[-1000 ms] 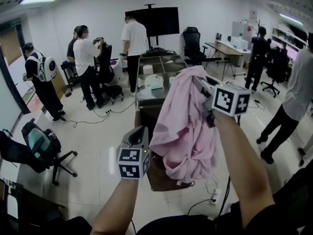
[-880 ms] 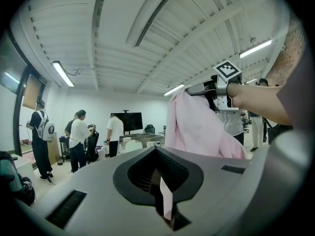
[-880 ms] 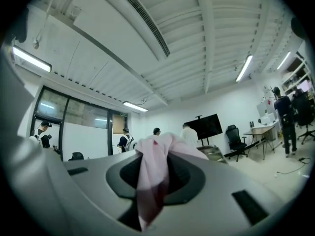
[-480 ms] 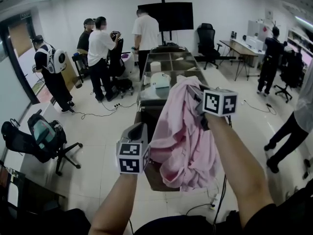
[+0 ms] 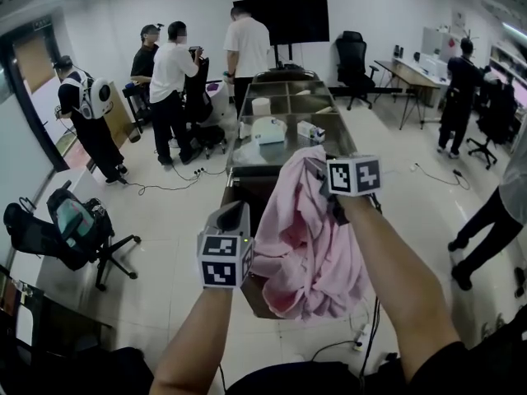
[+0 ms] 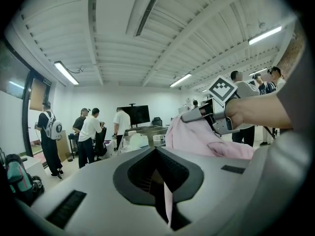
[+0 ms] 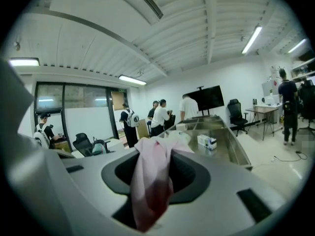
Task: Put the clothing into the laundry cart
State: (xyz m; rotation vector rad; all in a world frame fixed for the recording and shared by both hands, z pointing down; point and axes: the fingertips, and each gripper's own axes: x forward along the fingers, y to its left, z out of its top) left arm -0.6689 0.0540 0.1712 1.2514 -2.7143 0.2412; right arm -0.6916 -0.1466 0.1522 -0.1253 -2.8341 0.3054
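Office floor [image 5: 181, 220], one pink garment [image 5: 305, 237]

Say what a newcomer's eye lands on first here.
A big pink garment hangs mid-frame in the head view, held up between the left tongs and the right tongs, whose jaws are opening with cloth between them. Behind it a long steel table runs toward a black screen, with people standing at the back left.

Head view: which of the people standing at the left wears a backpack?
The person farthest left, in dark clothes, with a white backpack; the others there show none.
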